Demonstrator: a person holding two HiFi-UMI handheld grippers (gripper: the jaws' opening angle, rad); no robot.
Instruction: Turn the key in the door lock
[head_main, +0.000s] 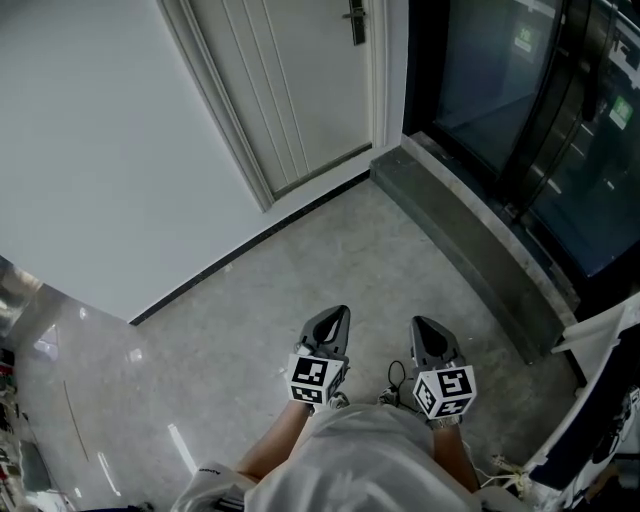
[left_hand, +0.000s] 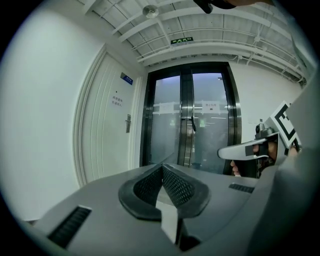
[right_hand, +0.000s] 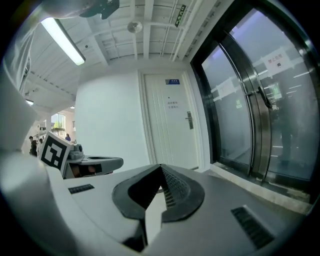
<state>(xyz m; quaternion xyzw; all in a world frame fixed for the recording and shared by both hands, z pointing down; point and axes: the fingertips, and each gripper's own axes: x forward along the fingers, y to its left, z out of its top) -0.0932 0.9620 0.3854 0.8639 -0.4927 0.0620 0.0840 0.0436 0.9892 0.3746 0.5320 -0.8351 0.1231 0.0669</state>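
Observation:
The white door (head_main: 300, 90) stands far ahead, and its metal handle and lock plate (head_main: 355, 22) sit at the top edge of the head view. No key can be made out at this distance. My left gripper (head_main: 337, 313) and right gripper (head_main: 421, 323) are held side by side low over the floor, well short of the door. Both are shut with nothing between the pads. In the left gripper view the handle (left_hand: 128, 123) is small at the left, beyond my shut left gripper (left_hand: 162, 167). From the right gripper view, the handle (right_hand: 189, 120) lies ahead of my right gripper (right_hand: 161, 167).
Dark glass double doors (head_main: 540, 120) with a raised stone threshold (head_main: 470, 250) stand to the right of the white door. A plain white wall (head_main: 90, 150) runs along the left. A white object (head_main: 605, 335) leans at the right edge. The polished stone floor (head_main: 330, 260) stretches to the door.

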